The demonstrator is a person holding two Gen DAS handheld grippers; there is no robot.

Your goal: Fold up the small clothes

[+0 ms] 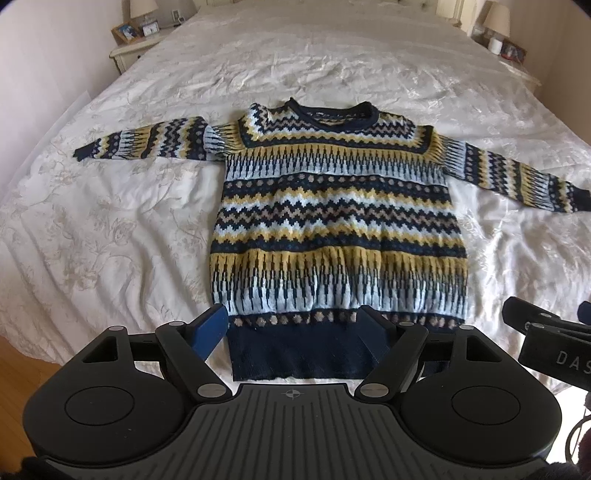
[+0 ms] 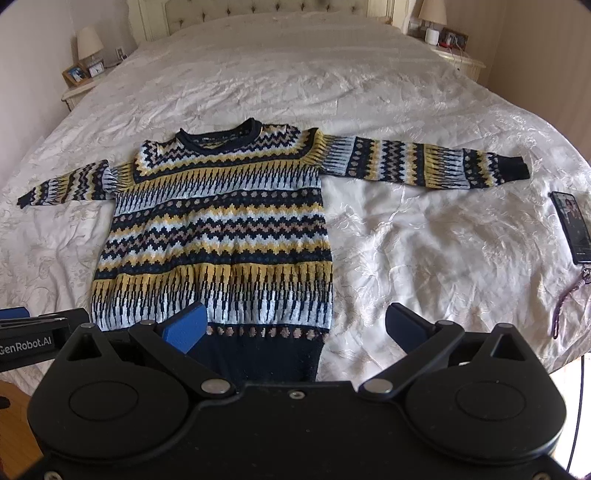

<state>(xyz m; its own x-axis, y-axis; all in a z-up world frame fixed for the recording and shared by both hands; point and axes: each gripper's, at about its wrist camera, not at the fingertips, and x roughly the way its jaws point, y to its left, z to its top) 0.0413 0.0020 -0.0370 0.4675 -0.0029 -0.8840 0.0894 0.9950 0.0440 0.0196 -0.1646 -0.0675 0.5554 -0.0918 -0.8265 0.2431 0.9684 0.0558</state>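
Observation:
A knitted sweater (image 1: 336, 218) in navy, yellow and pale blue zigzag bands lies flat on the white bedspread (image 1: 110, 229), front up, both sleeves spread sideways, the navy hem nearest me. My left gripper (image 1: 295, 328) hovers open over the hem's left half, nothing between its blue pads. My right gripper (image 2: 295, 328) hangs open above the hem's right corner of the sweater (image 2: 218, 229), its left pad over the knit and its right pad over bare bedspread (image 2: 424, 240). Each gripper shows at the edge of the other's view.
A phone (image 2: 570, 225) with a purple strap lies on the bed at the right edge. Nightstands with lamps stand at both sides of the headboard (image 2: 258, 11). Wooden floor (image 1: 22, 373) shows at the bed's near left corner.

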